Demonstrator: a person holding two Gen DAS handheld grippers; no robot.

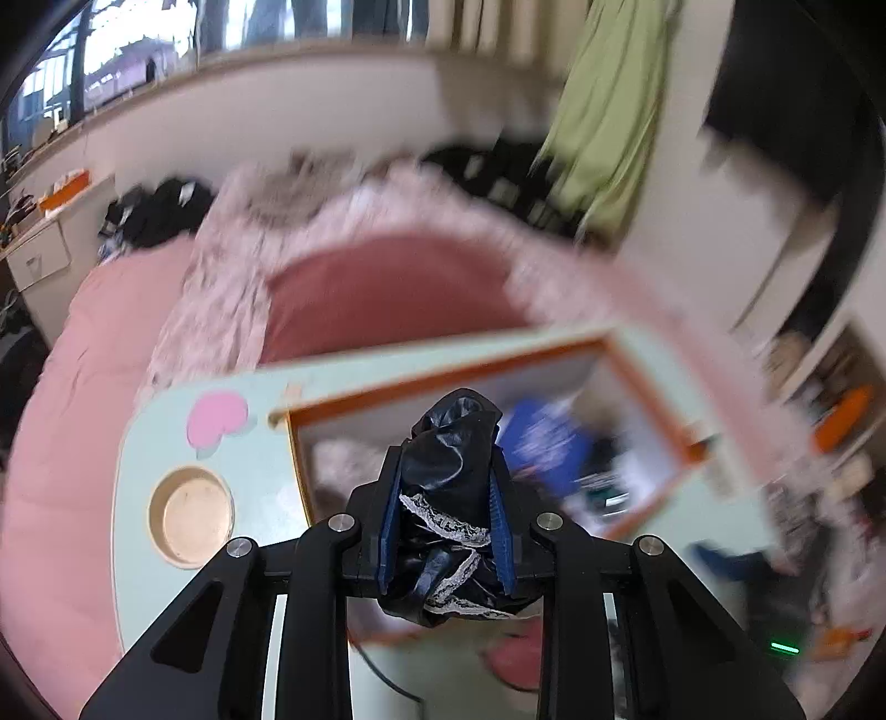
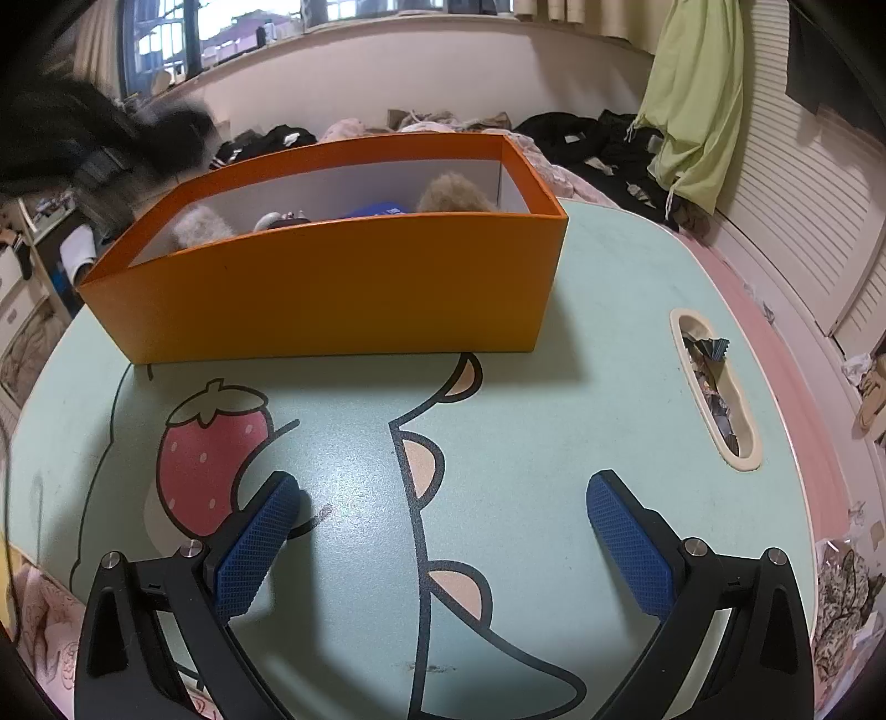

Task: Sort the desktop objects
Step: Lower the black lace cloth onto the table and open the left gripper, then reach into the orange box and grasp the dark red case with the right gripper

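A black lacy cloth (image 1: 446, 498) is clenched by the left gripper (image 1: 446, 515) above the box (image 1: 443, 382), release being needed next, while the right gripper (image 2: 443, 531) is held released before it.

Green garment (image 2: 695, 105) hanging, black clothes (image 2: 587, 138) on pink bedding (image 1: 83, 387), window (image 2: 160, 44)

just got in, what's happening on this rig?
Desk sorting into the orange box. The left hand-held gripper is shut on a crumpled black cloth with white lace trim, above the open box; that view is motion-blurred. The right hand-held gripper is wide open and empty over the mint-green table. The box already holds fluffy items and something blue.
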